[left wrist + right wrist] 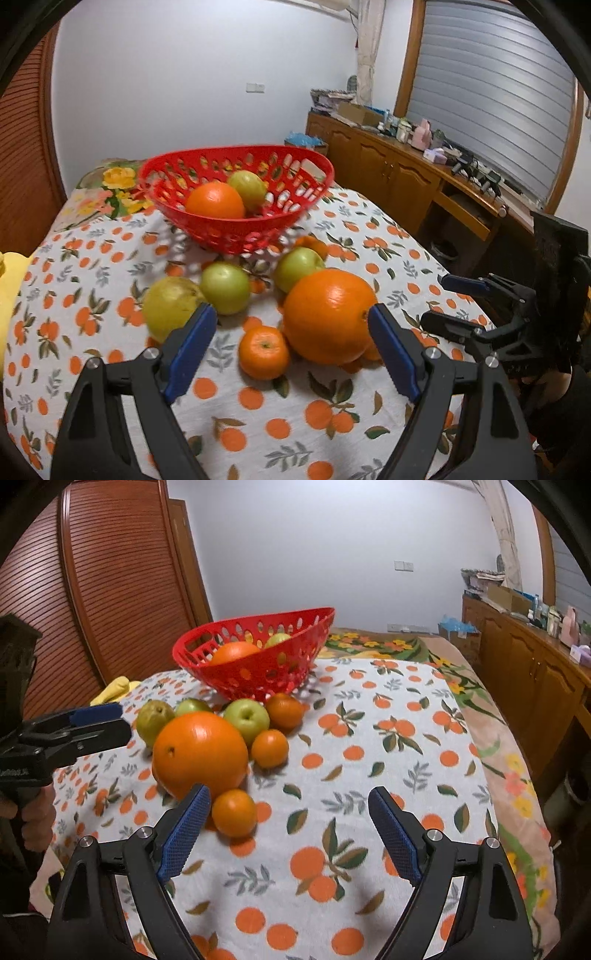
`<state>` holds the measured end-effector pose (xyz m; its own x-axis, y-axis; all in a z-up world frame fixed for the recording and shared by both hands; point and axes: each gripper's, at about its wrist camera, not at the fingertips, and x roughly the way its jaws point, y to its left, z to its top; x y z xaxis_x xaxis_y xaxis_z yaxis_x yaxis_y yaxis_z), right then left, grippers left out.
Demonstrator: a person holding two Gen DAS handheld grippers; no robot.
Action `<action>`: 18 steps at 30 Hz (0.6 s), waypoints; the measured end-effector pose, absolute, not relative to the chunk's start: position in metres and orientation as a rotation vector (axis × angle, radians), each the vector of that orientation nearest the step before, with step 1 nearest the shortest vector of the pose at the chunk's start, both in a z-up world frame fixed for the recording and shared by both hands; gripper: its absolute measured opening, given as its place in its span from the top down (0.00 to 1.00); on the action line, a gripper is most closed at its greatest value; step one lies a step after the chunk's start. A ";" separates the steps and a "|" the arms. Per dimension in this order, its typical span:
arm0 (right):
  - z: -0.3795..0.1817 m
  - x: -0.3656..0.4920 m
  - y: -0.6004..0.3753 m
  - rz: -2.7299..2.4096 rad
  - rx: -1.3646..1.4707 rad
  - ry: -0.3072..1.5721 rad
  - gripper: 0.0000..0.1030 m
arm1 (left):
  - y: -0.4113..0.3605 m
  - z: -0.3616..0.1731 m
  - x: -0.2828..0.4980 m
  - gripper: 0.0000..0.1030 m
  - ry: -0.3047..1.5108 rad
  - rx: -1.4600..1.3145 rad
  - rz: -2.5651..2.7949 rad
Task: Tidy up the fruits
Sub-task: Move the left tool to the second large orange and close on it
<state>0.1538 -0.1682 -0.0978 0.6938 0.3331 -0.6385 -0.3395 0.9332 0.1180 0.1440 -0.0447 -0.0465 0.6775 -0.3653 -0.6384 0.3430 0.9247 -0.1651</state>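
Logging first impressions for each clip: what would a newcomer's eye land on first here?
The red perforated plastic basket at the far end of the orange-print tablecloth, already holding an orange and a green fruit. In front of it sits a loose cluster of fruit, dominated by one large glossy orange. Both claws, left and right, are open and empty.

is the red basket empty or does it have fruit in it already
Not empty. The red basket holds a big orange and a green fruit behind it; more fruit lies loose on the tablecloth.
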 end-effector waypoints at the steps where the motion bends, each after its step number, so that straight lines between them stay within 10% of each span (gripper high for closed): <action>1: -0.099 0.153 -0.169 0.374 -0.012 0.712 0.13 | -0.048 -0.048 0.146 0.18 0.731 -0.031 -0.405; 18: -0.112 0.147 -0.180 0.356 0.008 0.732 0.14 | -0.099 -0.057 0.176 0.18 0.813 0.034 -0.461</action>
<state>0.1470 -0.1798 -0.1120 0.6868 0.3207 -0.6523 -0.3149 0.9401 0.1306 0.1758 -0.0988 -0.0566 0.5943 -0.3837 -0.7068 0.4096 0.9007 -0.1445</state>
